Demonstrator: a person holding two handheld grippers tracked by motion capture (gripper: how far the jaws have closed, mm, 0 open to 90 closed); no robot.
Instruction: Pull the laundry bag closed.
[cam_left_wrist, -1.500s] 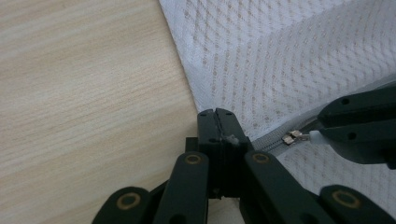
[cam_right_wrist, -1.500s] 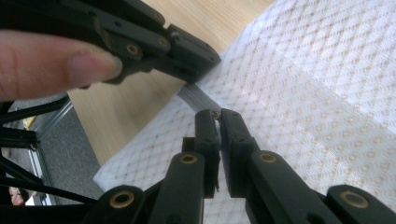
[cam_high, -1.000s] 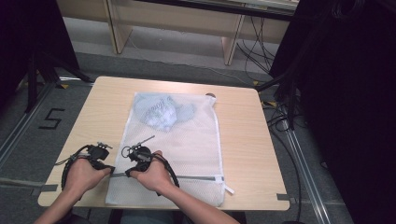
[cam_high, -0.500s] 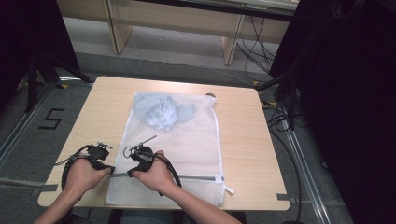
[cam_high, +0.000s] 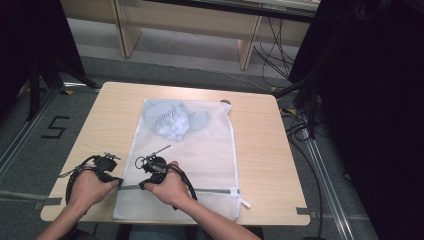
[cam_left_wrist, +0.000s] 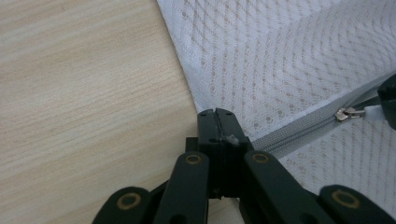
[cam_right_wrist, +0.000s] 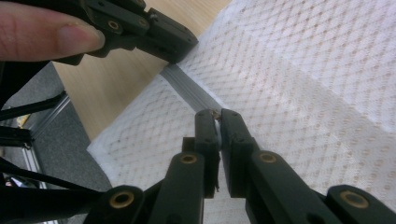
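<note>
A white mesh laundry bag (cam_high: 205, 150) lies flat on the wooden table (cam_high: 262, 160), with a light blue garment (cam_high: 172, 120) inside at its far end. A grey zipper (cam_high: 210, 190) runs across the near end. My left gripper (cam_high: 119, 182) is shut on the bag's edge (cam_left_wrist: 187, 93) where the zipper (cam_left_wrist: 289, 137) ends, its own jaws (cam_left_wrist: 217, 125) pressed together. Just to its right, my right gripper (cam_high: 143, 185) is shut on the zipper pull (cam_left_wrist: 348, 113). The pull peeks out between that gripper's tips (cam_right_wrist: 215, 115), and the left gripper (cam_right_wrist: 154, 32) lies close beyond it.
A white tab (cam_high: 245, 202) sticks out at the zipper's right end. Bare wood (cam_high: 100, 130) lies left of the bag. The table's near edge is just behind my hands. Desk legs and cables (cam_high: 300, 125) stand on the floor beyond and right of the table.
</note>
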